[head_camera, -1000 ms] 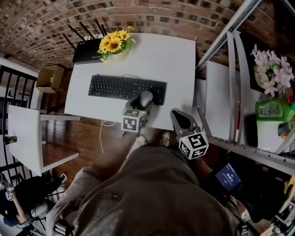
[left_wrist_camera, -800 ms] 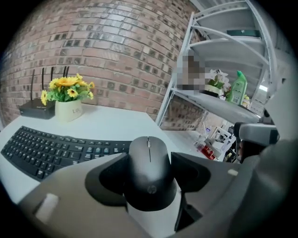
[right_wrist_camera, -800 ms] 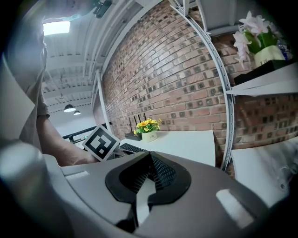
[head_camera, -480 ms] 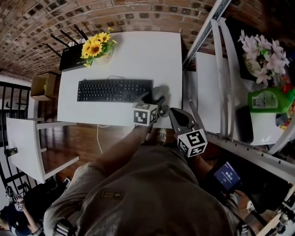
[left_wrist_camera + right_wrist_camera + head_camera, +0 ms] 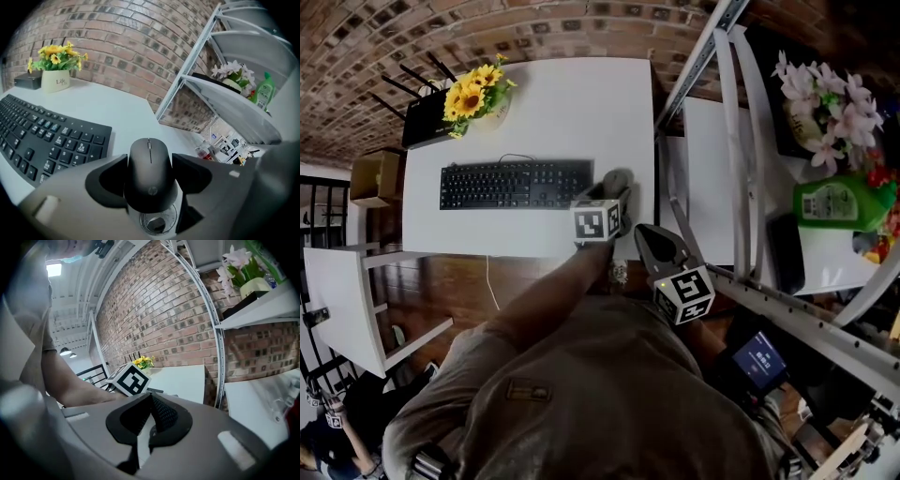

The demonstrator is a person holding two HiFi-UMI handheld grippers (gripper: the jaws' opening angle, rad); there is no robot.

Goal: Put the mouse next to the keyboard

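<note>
Lower centre, the left gripper clamps the matte black plastic mouse just right of the long black keyboard; the right gripper is closed, empty. Released too high, it may skid off the white table.

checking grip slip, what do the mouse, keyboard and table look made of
The mouse looks like matte black plastic: smooth shell, dull highlights. The keyboard likewise, with white printed legends. The table has a smooth white top, perhaps laminate or painted board; can't tell.
</note>
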